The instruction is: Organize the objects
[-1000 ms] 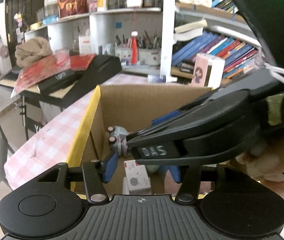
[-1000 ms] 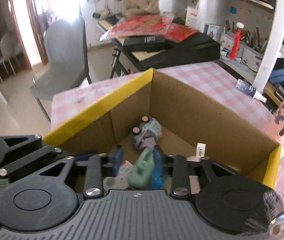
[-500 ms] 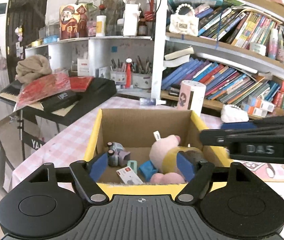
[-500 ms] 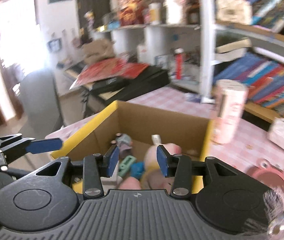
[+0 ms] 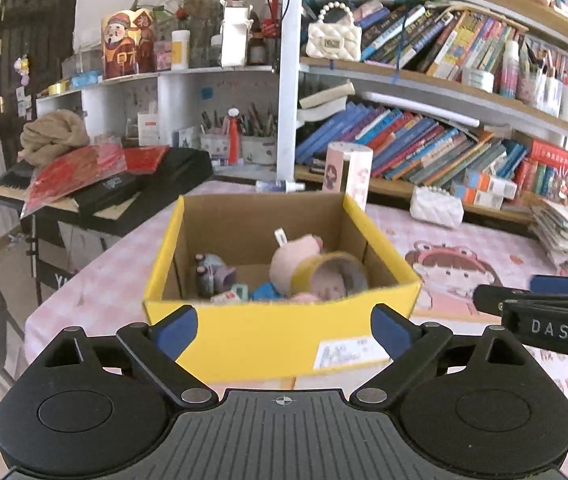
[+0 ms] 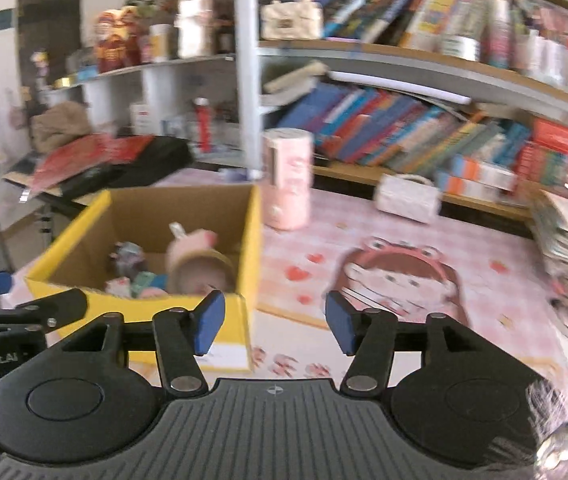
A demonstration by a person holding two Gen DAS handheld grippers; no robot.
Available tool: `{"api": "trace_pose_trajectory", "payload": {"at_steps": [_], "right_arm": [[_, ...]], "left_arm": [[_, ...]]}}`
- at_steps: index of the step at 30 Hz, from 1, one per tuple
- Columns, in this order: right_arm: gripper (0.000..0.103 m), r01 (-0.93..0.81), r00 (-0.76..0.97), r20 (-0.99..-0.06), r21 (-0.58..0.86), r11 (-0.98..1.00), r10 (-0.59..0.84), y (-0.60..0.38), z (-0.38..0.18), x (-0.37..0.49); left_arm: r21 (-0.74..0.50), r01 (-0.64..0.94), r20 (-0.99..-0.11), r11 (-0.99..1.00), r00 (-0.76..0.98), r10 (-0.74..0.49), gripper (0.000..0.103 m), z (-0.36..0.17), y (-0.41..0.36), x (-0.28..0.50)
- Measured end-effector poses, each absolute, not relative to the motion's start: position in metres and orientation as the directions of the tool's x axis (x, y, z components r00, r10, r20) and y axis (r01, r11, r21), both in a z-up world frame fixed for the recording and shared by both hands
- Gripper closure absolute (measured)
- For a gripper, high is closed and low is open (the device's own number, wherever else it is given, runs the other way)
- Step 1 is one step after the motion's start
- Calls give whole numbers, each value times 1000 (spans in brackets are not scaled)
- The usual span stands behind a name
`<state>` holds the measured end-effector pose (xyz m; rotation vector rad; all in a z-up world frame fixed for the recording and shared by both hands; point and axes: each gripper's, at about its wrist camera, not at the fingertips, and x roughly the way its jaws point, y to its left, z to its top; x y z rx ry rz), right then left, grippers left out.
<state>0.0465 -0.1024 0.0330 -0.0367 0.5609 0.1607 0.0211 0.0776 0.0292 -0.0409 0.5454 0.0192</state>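
**Box filled, both grippers empty**

Cardboard box (image 5: 280, 336) with yellow outer walls stands on the pink checked surface (image 5: 96, 292), at 12 o'clock from the left gripper (image 5: 284, 330) and at about 10 o'clock from the right gripper (image 6: 274, 322). Inside lie a pink plush toy (image 5: 296, 258), a roll of tape (image 5: 334, 276) leaning against it, a small grey figure (image 5: 210, 270) and some small packets. The left gripper has just been opening and its jaws stand wide, with nothing between them. The right gripper has also just been opening, about half way, and holds nothing.

The box is probably light, but its thin walls can bend, so I would take it at a corner or by two opposite walls. The plush is soft and forgiving. The tape roll is stiff and could roll; its rim is the best place to hold.
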Motion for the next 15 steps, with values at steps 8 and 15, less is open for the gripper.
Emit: {"api": "trace_pose_trajectory", "payload": {"at_steps": [8, 15], "right_arm": [[20, -21, 827, -562, -68, 997, -21, -101, 13, 11], [4, 55, 813, -571, -117, 992, -113, -106, 1, -11]], "left_arm": [[-42, -12, -558, 999, 830, -13, 3, 21, 69, 4], [-11, 28, -567, 1000, 823, -30, 1, 13, 51, -10]]}}
